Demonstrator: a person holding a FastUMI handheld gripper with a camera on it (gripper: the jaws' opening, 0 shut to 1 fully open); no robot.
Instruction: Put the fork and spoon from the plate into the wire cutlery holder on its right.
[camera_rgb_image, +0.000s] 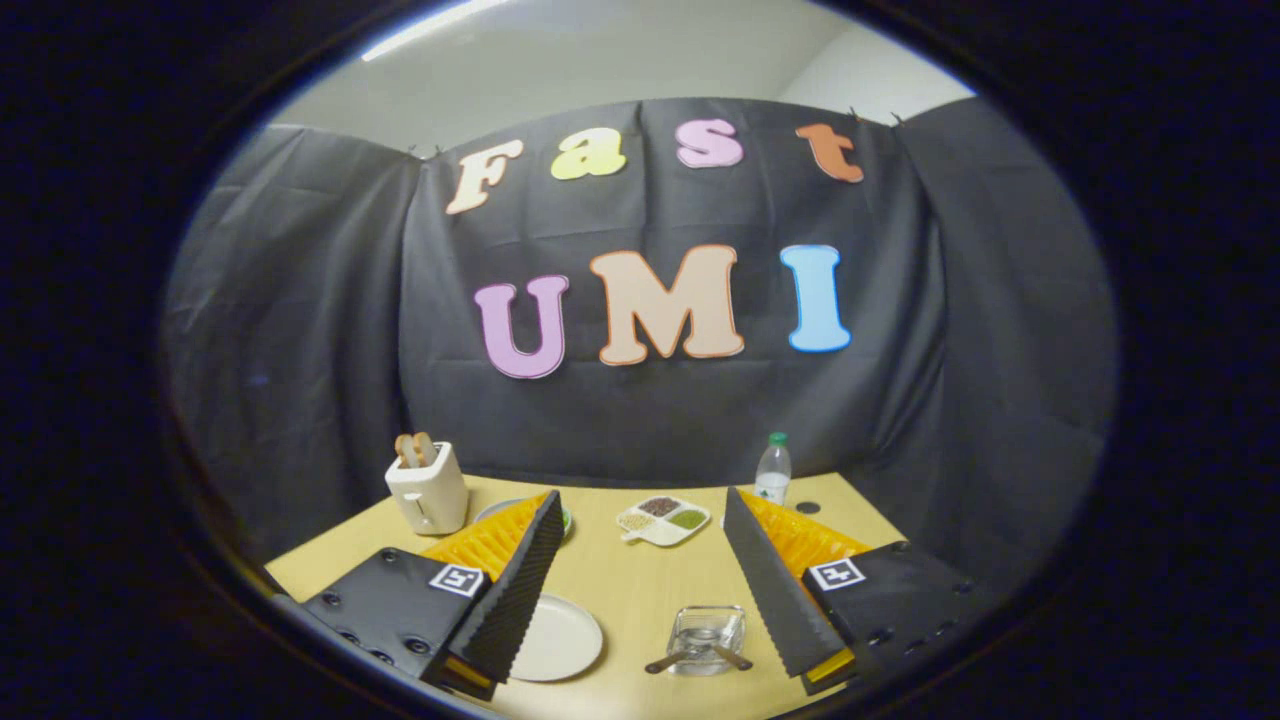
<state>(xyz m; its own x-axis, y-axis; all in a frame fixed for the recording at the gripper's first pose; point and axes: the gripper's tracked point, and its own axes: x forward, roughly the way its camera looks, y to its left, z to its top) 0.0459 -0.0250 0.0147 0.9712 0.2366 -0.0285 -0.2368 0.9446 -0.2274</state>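
Cutlery holder (707, 638) sits on the wooden table (640, 590) between the gripper (640, 580) fingers, nearer the right one, with two handles poking out low on either side, so fork and spoon look to be in it. Plate (560, 640) is just left, partly behind the left finger. Fingers are spread wide, gripping nothing. Further back: toaster (428, 488), divided snack dish (663, 520), water bottle (773, 468).

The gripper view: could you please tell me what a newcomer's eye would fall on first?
The open claw spreads wide over the yellow wooden table. Between its fingers lie a round cream plate and a clear glass cutlery holder with utensil handles sticking out. Beyond stand a white toaster and a divided snack dish.
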